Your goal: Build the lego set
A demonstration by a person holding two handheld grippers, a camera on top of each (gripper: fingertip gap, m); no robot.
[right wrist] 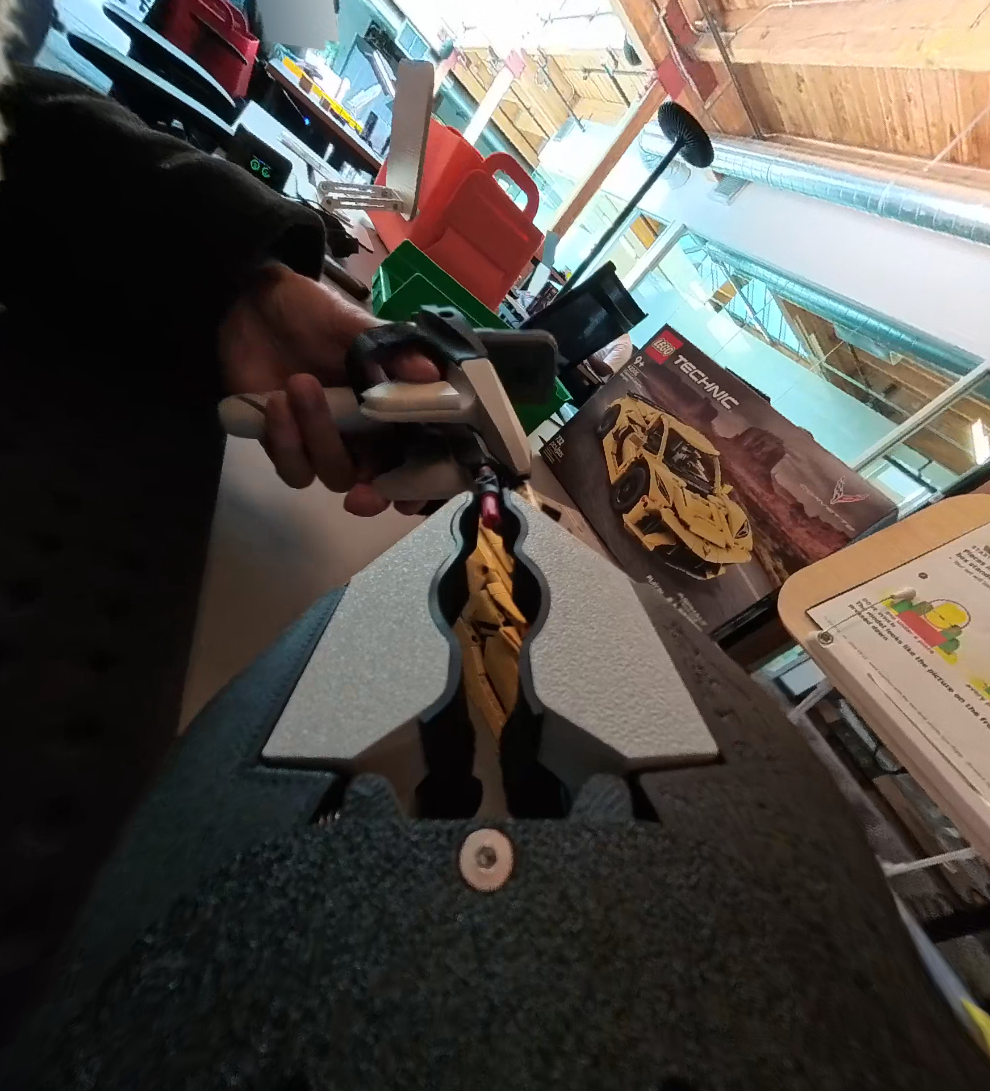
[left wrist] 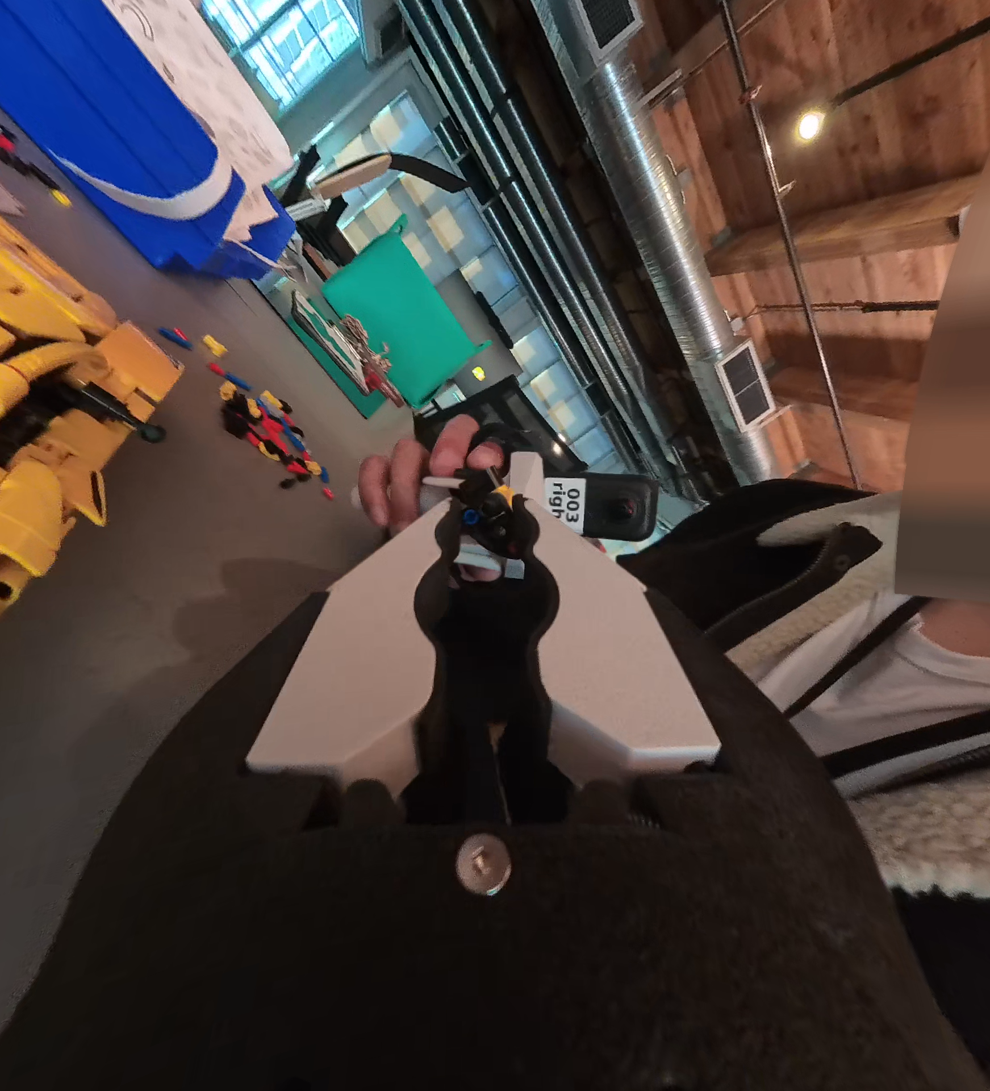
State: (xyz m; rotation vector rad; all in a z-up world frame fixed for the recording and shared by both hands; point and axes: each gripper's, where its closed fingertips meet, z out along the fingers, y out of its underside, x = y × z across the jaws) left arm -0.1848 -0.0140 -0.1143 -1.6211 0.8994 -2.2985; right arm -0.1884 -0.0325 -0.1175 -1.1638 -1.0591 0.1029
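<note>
Both grippers [left wrist: 486, 502] [right wrist: 489, 502] pinch one small lego piece [left wrist: 489, 510] (above the yellow car [left wrist: 14, 425]); twisting could drop it.

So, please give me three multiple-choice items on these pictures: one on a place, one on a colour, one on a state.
1. Where do the loose lego pieces lie?
A. on the grey table
B. in a blue bin
C. on a chair

2. What colour is the car pictured on the lego box?
A. red
B. yellow
C. white

3. How is the left gripper?
A. wide open, empty
B. shut on a sheet of paper
C. shut on a small lego assembly

Answers:
1 A: the pile rests on the bare grey top.
2 B: the box front shows a yellow car.
3 C: its fingers are closed with the small assembly between the tips.
</note>
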